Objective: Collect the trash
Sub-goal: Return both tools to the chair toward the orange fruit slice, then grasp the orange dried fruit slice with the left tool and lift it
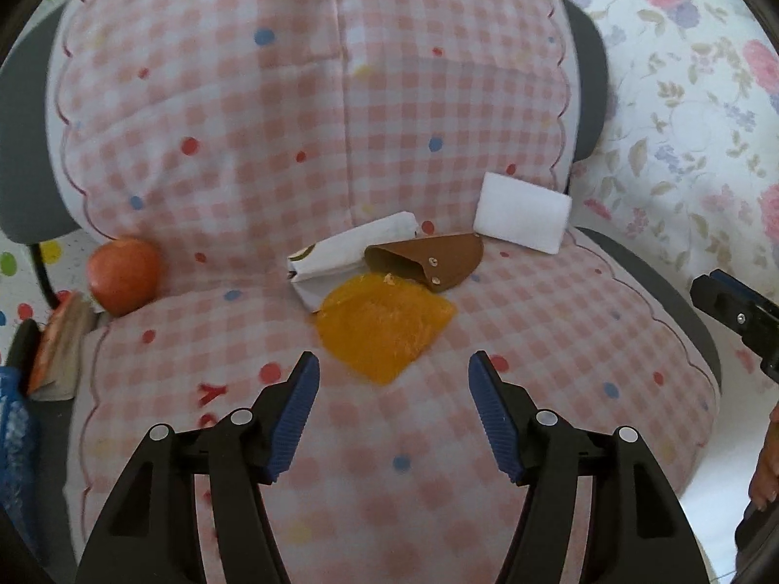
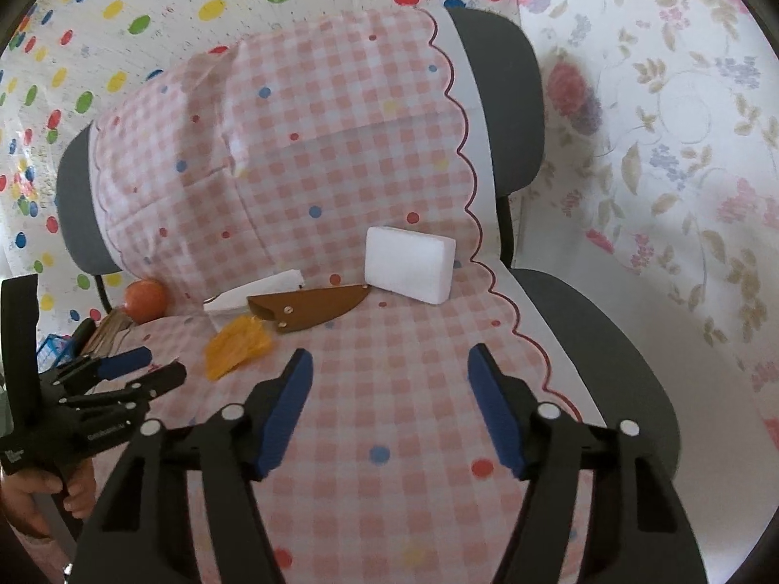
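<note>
An orange peel piece [image 1: 384,326] lies on the pink checked chair cushion [image 1: 243,155], just ahead of my open, empty left gripper [image 1: 394,379]. Behind it lie a white wrapper [image 1: 350,253], a brown leather pouch [image 1: 428,258] and a white foam block [image 1: 523,214]. The right wrist view shows the same peel [image 2: 236,345], wrapper [image 2: 258,292], pouch [image 2: 311,309] and block [image 2: 411,263]. My right gripper [image 2: 389,374] is open and empty above the cushion [image 2: 341,170], in front of the block and pouch.
An orange fruit [image 1: 125,275] sits at the cushion's left edge, also in the right wrist view [image 2: 145,299]. A folded packet [image 1: 61,350] and a blue basket [image 1: 14,438] are at the far left. Floral fabric [image 1: 681,97] hangs on the right.
</note>
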`<state>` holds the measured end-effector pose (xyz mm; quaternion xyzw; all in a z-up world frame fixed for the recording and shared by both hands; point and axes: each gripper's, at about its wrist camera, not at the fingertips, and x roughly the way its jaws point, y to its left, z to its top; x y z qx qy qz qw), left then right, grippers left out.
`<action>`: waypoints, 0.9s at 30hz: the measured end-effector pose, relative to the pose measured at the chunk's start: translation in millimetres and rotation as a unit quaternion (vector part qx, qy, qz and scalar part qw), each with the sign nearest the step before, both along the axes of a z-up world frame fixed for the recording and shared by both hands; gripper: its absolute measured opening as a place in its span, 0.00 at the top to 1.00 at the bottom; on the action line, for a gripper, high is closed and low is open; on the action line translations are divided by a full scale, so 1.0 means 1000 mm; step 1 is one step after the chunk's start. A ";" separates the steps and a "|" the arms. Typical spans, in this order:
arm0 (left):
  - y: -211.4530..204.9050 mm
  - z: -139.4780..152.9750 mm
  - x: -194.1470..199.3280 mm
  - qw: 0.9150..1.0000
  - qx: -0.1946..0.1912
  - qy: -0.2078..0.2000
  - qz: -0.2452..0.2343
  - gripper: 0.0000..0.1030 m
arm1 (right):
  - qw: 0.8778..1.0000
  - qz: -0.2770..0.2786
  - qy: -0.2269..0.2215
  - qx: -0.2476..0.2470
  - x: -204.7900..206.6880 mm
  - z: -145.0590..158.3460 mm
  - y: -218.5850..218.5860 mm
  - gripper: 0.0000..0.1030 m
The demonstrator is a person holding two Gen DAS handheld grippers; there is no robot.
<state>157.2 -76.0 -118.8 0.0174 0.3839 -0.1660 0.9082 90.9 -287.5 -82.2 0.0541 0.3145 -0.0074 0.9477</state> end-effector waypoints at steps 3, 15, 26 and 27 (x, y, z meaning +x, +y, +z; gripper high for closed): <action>-0.007 -0.011 0.020 1.000 0.005 0.018 0.004 0.37 | 1.000 -0.001 0.008 0.002 0.022 -0.009 -0.003 0.43; -0.022 -0.042 0.076 0.994 -0.015 0.107 0.004 0.50 | 1.000 0.001 0.025 0.017 0.057 -0.025 -0.006 0.43; 0.012 0.001 0.035 0.999 -0.031 0.018 0.016 0.95 | 0.999 0.017 0.027 0.008 0.040 -0.020 0.008 0.43; 0.019 0.008 0.029 0.999 -0.034 0.006 0.020 0.95 | 0.999 0.021 0.027 0.007 0.040 -0.019 0.012 0.43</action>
